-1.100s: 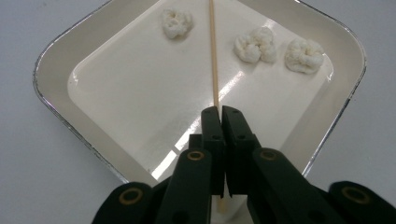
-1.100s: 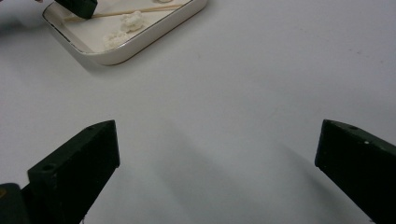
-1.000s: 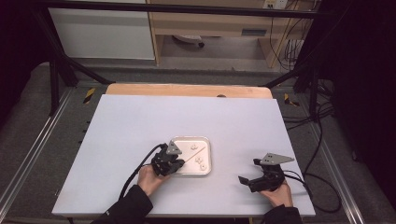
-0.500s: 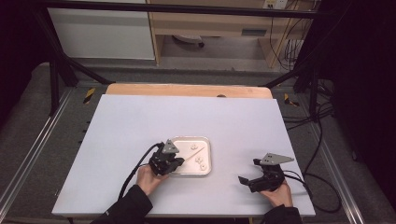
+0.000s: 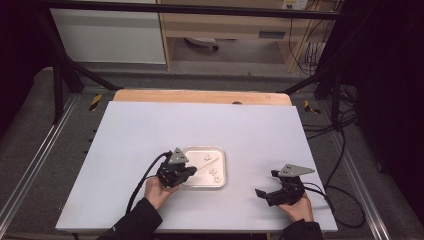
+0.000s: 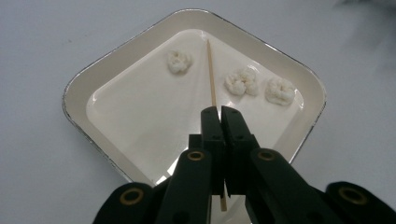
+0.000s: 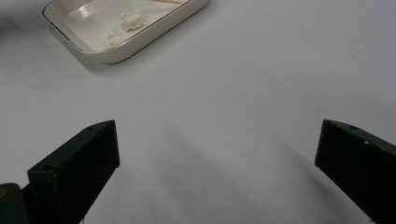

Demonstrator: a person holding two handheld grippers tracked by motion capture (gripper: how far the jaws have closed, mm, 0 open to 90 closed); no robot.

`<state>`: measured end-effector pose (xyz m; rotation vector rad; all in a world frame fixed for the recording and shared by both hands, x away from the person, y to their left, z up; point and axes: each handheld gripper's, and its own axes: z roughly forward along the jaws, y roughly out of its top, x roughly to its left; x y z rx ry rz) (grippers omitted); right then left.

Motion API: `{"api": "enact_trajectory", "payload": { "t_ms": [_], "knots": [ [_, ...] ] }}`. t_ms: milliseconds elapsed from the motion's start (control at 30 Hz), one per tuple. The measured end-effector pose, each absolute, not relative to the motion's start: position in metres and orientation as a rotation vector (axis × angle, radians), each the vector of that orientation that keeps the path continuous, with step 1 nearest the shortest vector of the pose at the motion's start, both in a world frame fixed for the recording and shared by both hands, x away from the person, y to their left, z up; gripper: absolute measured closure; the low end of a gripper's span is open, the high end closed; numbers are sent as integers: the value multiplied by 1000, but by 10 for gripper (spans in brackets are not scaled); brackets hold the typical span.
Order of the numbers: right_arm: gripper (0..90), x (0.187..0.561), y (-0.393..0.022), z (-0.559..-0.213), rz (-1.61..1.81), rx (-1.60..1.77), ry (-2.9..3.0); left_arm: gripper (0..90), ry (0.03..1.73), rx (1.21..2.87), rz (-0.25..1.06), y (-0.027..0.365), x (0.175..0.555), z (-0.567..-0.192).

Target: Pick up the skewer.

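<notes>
at lower centre of the left gripper view the left gripper (image 6: 219, 112) pinches a thin wooden skewer (image 6: 211, 70), aimed along the white tray (image 6: 74, 93) between three white clumps (image 6: 241, 82), likely to spear one. the right gripper (image 5: 272, 192), jaws spread wide, rests at lower right of the high view.

tray (image 5: 204, 184) between tools, bare table (image 5: 150, 130) around
</notes>
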<state>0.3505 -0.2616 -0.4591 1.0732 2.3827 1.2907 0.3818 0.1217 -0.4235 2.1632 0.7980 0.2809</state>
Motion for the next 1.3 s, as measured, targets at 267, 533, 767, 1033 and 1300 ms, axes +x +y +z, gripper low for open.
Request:
{"api": "enact_trajectory", "payload": {
  "t_ms": [267, 533, 767, 1033, 1300],
  "knots": [
    [6, 350, -262, -458, 1297, 1075, 2376, 889, 792, 2148, 285, 124, 380, -420],
    [6, 350, -259, -456, 1285, 1049, 2380, 889, 769, 2136, 281, 124, 377, -414],
    [6, 349, -256, -454, 1265, 1028, 2386, 889, 754, 2124, 277, 123, 375, -411],
    [6, 348, -246, -449, 1237, 969, 2400, 889, 727, 2116, 275, 121, 371, -405],
    [6, 347, -236, -444, 1196, 911, 2413, 889, 699, 2121, 266, 116, 367, -401]
  ]
}}
